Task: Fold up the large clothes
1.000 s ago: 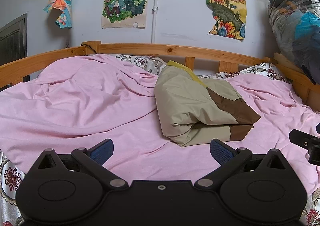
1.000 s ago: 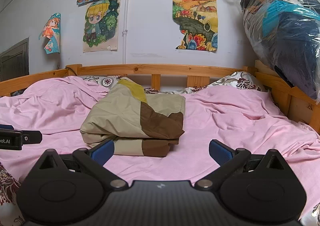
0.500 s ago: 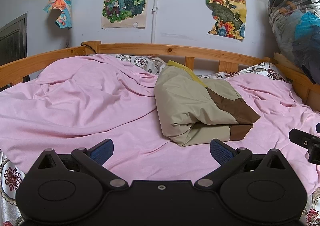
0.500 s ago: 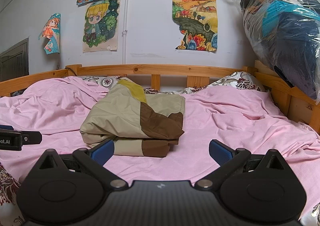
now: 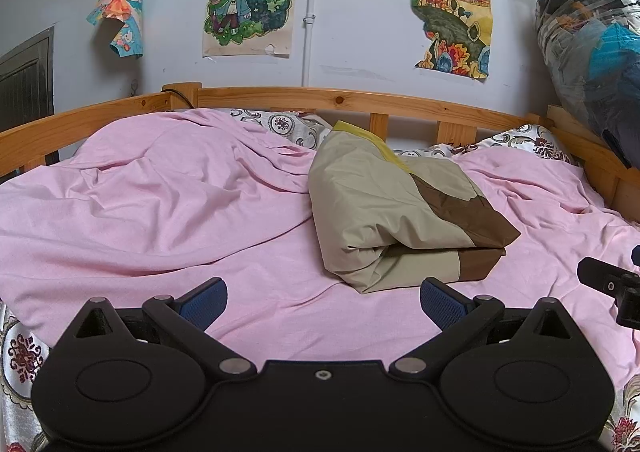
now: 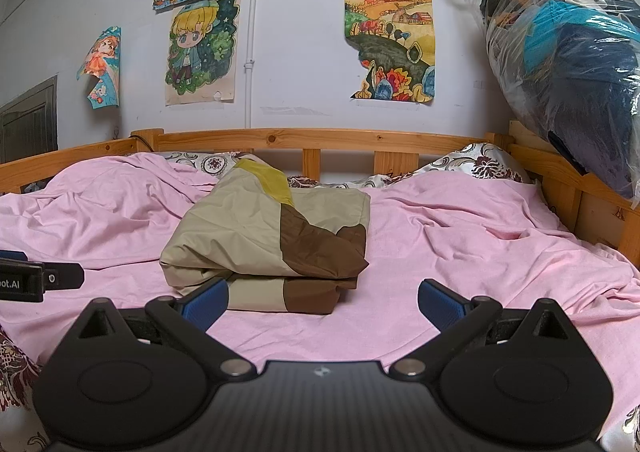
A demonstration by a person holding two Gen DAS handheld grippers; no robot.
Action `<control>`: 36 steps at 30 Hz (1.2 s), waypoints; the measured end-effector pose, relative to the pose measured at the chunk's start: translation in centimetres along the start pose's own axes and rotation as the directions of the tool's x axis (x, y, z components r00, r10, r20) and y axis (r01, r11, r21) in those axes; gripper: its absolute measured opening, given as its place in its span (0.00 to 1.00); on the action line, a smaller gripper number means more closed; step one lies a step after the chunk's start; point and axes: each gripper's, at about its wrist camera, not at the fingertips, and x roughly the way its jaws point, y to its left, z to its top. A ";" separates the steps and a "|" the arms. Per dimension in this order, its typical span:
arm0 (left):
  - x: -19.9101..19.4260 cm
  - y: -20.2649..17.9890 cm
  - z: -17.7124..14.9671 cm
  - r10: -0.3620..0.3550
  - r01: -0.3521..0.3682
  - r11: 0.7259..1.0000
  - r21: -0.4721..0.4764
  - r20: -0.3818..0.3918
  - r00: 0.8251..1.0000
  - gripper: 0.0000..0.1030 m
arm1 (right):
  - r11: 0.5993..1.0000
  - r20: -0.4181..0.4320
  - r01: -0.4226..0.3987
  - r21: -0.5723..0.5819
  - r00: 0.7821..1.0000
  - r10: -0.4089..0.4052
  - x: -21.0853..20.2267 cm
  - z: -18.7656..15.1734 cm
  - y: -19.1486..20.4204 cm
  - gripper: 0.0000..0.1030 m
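Two grippers hover low over a bed, both with their jaws spread wide and nothing between the blue pads. The left gripper [image 5: 323,298] sits above the pink sheet [image 5: 160,211], with the folded garment [image 5: 392,207] ahead of it and a little to the right, apart from its fingers. The right gripper [image 6: 323,298] faces the same garment [image 6: 272,240] from the other side; its left pad [image 6: 206,302] overlaps the bundle's near edge in the view, though whether it touches cannot be told. The garment lies near the middle of the bed as a thick, squared bundle, mostly beige with a brown panel on its near right corner and a yellow strip at the far end. It rests on the rumpled pink sheet. A wooden bed rail [image 6: 320,139] runs behind it, with patterned pillows [image 6: 480,163] tucked against the rail. Coloured drawings [image 6: 200,51] hang on the pale wall, and a clear plastic bag of dark clothes [image 6: 568,71] bulges at the right.
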 end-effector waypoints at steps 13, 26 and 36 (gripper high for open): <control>0.0 0.0 0.0 0.000 0.000 1.000 -0.001 0.000 1.000 0.99 | 1.000 0.000 -0.001 -0.001 1.000 0.001 0.0 0.0 0.0 1.00; 0.0 -0.1 0.0 0.001 -0.001 1.000 0.000 0.000 1.000 0.99 | 1.000 -0.002 0.002 -0.001 1.000 -0.002 0.0 -0.1 -0.2 1.00; 0.5 -0.4 -0.3 0.039 -0.038 0.999 0.023 -0.051 0.998 0.99 | 1.000 -0.003 0.001 -0.001 1.000 -0.001 0.0 -0.1 -0.2 1.00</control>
